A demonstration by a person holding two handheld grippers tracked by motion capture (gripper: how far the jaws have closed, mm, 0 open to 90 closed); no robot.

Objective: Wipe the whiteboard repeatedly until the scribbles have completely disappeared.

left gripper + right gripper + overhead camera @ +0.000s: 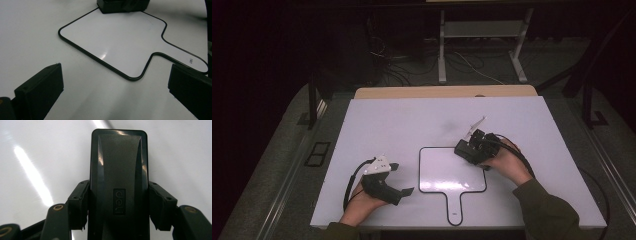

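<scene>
Right gripper view showed the right gripper pinching the eraser, held at the board's far right corner. Left gripper rested spread beside it. Board looked clean; putting the eraser down likely remained.

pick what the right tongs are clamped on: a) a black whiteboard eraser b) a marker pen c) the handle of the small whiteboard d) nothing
a: in the right gripper view the right tongs press both sides of a black eraser, which rests at the corner of the small whiteboard.
</scene>
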